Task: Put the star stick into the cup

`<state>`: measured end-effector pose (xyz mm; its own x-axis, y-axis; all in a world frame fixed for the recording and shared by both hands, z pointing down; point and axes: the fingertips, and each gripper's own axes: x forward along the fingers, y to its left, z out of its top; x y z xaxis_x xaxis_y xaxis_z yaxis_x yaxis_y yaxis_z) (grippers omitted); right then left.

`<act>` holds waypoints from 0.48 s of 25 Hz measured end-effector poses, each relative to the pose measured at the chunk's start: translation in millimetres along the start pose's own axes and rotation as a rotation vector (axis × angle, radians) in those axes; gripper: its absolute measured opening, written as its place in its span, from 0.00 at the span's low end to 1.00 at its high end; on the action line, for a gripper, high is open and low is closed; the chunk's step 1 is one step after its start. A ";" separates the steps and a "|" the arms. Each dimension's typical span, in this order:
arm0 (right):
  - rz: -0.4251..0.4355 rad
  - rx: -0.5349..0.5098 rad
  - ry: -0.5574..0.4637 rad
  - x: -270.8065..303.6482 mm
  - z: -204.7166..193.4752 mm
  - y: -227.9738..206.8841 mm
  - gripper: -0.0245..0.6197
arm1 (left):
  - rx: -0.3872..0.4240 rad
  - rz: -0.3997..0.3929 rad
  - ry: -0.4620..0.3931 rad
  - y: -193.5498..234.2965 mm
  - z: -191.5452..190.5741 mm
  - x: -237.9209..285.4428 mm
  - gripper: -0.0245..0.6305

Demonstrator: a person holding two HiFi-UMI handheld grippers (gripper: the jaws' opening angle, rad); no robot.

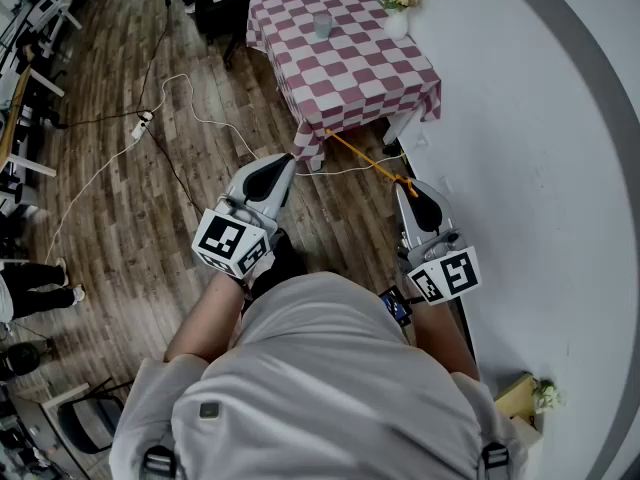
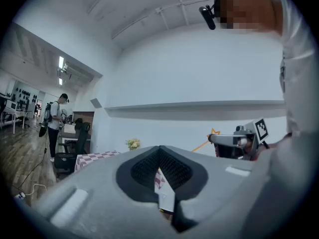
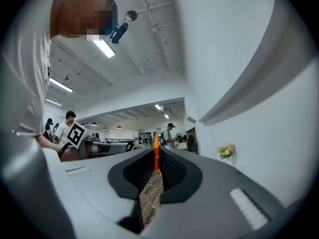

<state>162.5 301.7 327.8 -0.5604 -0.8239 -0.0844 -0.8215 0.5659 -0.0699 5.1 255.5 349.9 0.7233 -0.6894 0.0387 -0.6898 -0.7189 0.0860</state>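
Orange stick (image 1: 365, 158): held in the right gripper (image 1: 407, 190), well apart from the table. The shaft is pointed towards the table's near corner, and the star (image 2: 213, 132) is seen just beside the jaw tips.
Right jaws: closed on the stick, an orange strip being pinched between the pads in the right gripper view.
Left gripper (image 1: 283, 165): jaws drawn together with nothing gripped; only checked cloth is seen through the slit.
Cup (image 1: 322, 25): stood upright on the checked table (image 1: 350, 78), towards its far side, near a vase (image 1: 397, 20) of flowers.
Step in hand: carriage. The stick is judged to be grasped but not yet brought to the cup.
Next move: the table is to be approached and the stick lifted over the cup's mouth. It is then to be turned nearly upright and lowered in before the jaws are parted.
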 end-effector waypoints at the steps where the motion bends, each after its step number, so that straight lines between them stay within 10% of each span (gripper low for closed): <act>1: -0.001 0.001 0.000 -0.1 0.4 0.3 0.08 | 0.000 0.000 0.001 0.3 0.2 -0.6 0.04; 12: -0.002 0.003 0.009 13.2 -3.2 5.5 0.08 | -0.012 0.001 0.005 14.8 -2.1 -3.6 0.04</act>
<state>150.3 293.8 329.5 -0.5599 -0.8251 -0.0754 -0.8222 0.5645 -0.0728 -7.7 247.5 353.1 0.7230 -0.6895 0.0441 -0.6900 -0.7173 0.0975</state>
